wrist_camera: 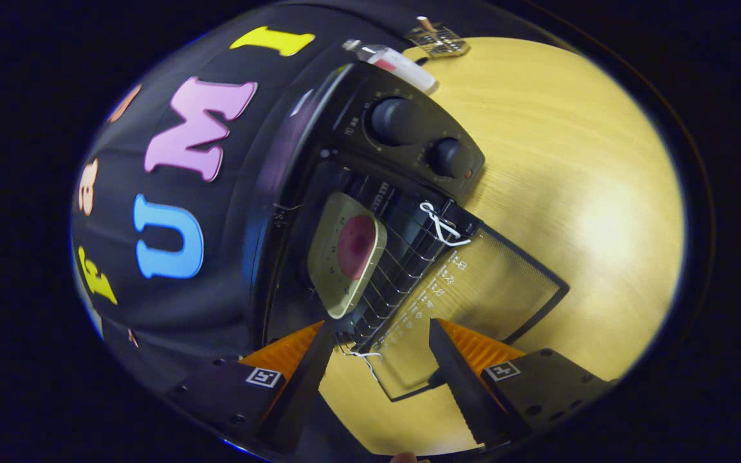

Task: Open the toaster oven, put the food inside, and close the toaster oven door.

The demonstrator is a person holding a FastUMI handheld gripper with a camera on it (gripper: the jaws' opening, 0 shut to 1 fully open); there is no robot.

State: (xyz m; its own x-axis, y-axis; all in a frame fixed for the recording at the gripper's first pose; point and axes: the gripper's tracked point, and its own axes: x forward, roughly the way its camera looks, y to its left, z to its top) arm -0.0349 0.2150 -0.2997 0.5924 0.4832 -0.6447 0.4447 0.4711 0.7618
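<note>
A black toaster oven (345, 128) stands on the wooden table (570, 193), seen rolled to the side. Its glass door (473, 296) lies swung down flat, open. Inside, on the wire rack (402, 257), sits a pale green plate (338, 283) holding a reddish piece of food (354, 246). My gripper (380, 337) is open, hovering over the lowered door just outside the oven mouth. Nothing lies between its fingers. The plate is just ahead of the fingertips.
Two black knobs (393, 120) sit on the oven's control panel. A white wire tie (441, 226) hangs at the door hinge. A small wire rack object (438, 40) and a white-and-red item (396, 64) lie beyond the oven. Bare tabletop spreads beside the door.
</note>
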